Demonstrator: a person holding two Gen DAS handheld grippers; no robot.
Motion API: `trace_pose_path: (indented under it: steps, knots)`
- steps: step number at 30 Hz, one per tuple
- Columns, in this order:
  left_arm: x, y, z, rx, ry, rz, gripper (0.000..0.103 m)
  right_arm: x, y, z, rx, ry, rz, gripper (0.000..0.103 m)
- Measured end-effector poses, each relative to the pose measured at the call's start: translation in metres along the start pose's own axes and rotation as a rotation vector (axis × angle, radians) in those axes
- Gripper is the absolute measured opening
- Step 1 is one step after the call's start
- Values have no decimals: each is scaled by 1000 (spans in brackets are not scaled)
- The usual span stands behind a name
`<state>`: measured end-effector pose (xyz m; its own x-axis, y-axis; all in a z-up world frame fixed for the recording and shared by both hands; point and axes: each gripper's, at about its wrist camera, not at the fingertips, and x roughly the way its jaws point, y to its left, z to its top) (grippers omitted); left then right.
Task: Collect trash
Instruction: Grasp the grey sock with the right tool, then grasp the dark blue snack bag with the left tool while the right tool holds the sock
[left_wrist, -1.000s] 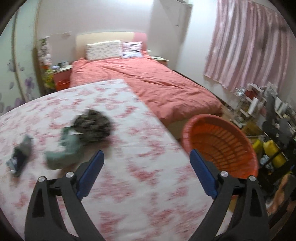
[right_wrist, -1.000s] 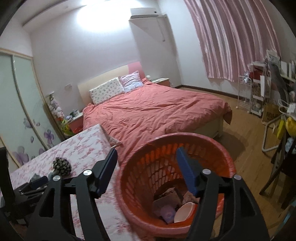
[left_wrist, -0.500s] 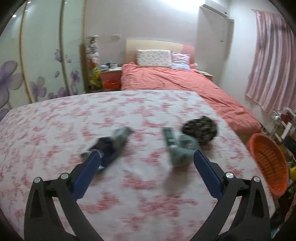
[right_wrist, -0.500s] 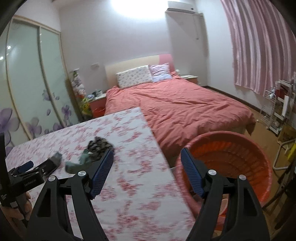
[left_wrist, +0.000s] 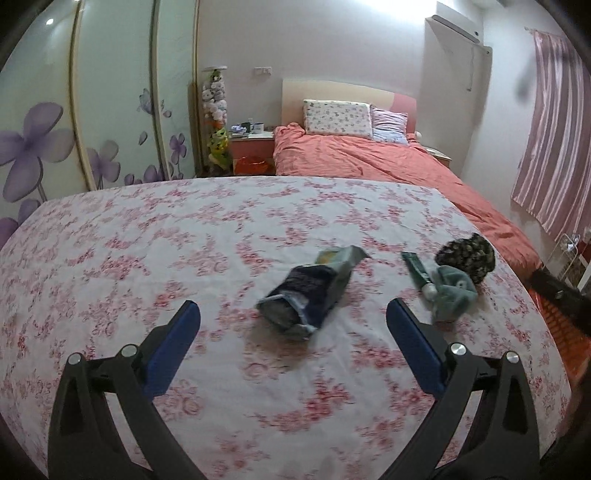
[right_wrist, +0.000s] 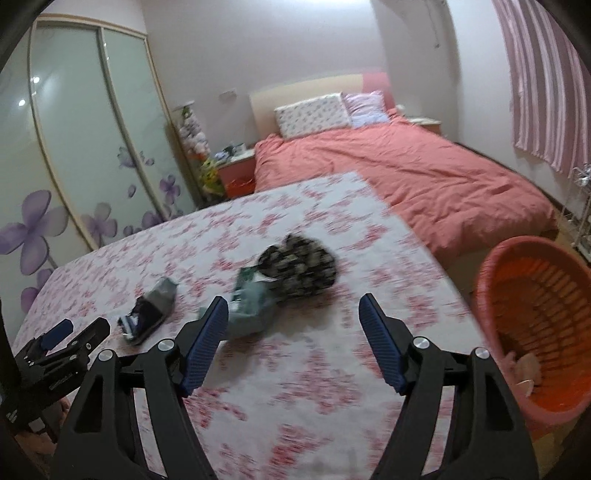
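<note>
On the floral tablecloth (left_wrist: 166, 240) lie a crumpled dark blue and silver snack bag (left_wrist: 310, 295), a green tube (left_wrist: 415, 271), a teal crumpled wrapper (left_wrist: 450, 291) and a dark patterned wad (left_wrist: 465, 256). My left gripper (left_wrist: 292, 309) hovers open wide just short of the snack bag, touching nothing. My right gripper (right_wrist: 293, 302) hangs over the cloth near the teal wrapper (right_wrist: 251, 306) and the patterned wad (right_wrist: 299, 267); its jaws are closing slightly with nothing between them. The orange basket (right_wrist: 535, 314) stands off the table's right edge.
A bed with a salmon cover (left_wrist: 388, 166) lies beyond the table. A wardrobe with flower-print doors (left_wrist: 92, 129) fills the left wall, beside a nightstand (left_wrist: 251, 144). Pink curtains (left_wrist: 554, 147) hang at right. The left gripper (right_wrist: 62, 339) shows at the lower left of the right wrist view.
Both views have swung left, from the orange basket towards the trash on the table. The snack bag now lies in line with the left jaws. The right gripper has left the basket.
</note>
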<state>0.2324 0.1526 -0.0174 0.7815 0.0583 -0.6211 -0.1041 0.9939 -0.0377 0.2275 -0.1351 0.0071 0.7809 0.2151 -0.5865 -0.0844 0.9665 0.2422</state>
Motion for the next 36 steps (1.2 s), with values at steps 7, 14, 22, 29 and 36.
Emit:
trace_pose_path:
  steps: [7,14,22,29,36]
  knots:
    - [7,29,2,-61,18,10,98,44,27,1,13,88,17,54]
    - [16,37,1,-79,38,-2,95,71,34,-5,24,177,6,38]
    - [28,25,6,-42,39,-21,95,61,26,-19,-11,195,-1,6]
    - [47,5,13,27,49,-38,95,28,20,-19,-13,138,53,5]
    - [81,-7,19,49,116,-39,94,19,21,-17,-43,115,52,5]
